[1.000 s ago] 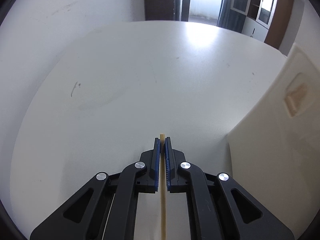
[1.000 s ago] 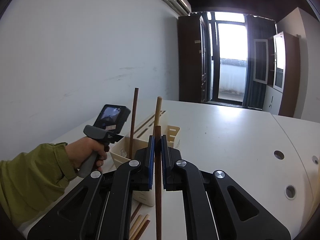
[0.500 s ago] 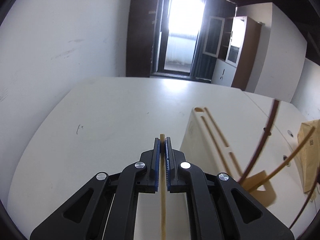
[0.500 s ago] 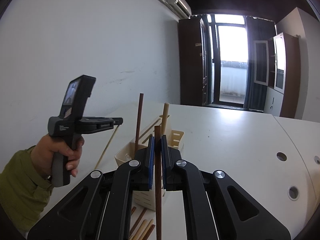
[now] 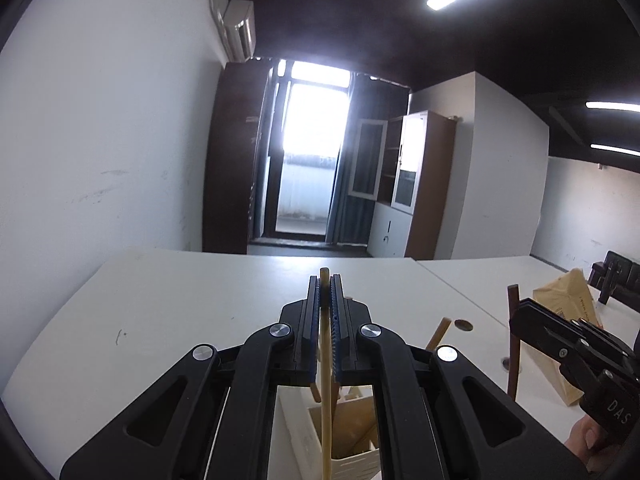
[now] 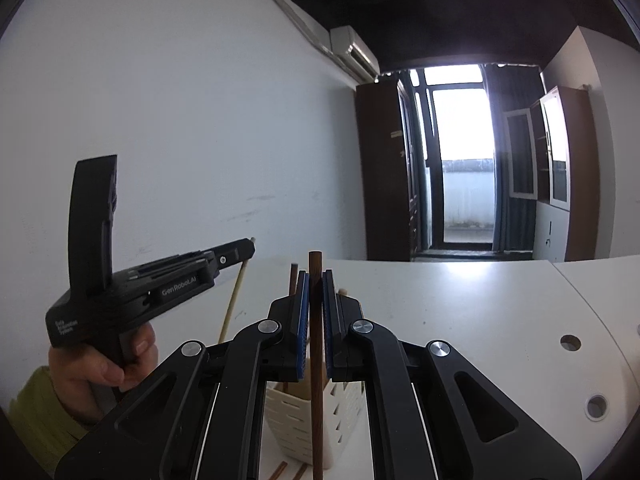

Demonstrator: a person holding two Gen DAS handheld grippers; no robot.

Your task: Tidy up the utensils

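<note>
White table (image 5: 168,320) fills the room. Left claw (image 5: 325,292) pinches a pale chopstick (image 5: 326,408), standing up, right above the holder (image 5: 352,464). Right claw (image 6: 315,288) pinches a brown chopstick (image 6: 317,360), upright too, near the same holder (image 6: 292,420).

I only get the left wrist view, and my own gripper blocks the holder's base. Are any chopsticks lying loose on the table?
Observer: Yes. A few loose chopsticks lie on the table at the foot of the white holder.
Operator: What does the right gripper hold?
Observer: The right gripper is shut on a dark brown chopstick, held upright.
Operator: How does my stick hang?
Observer: The light chopstick slants downward from the left gripper; its lower end is hidden behind the right gripper.
</note>
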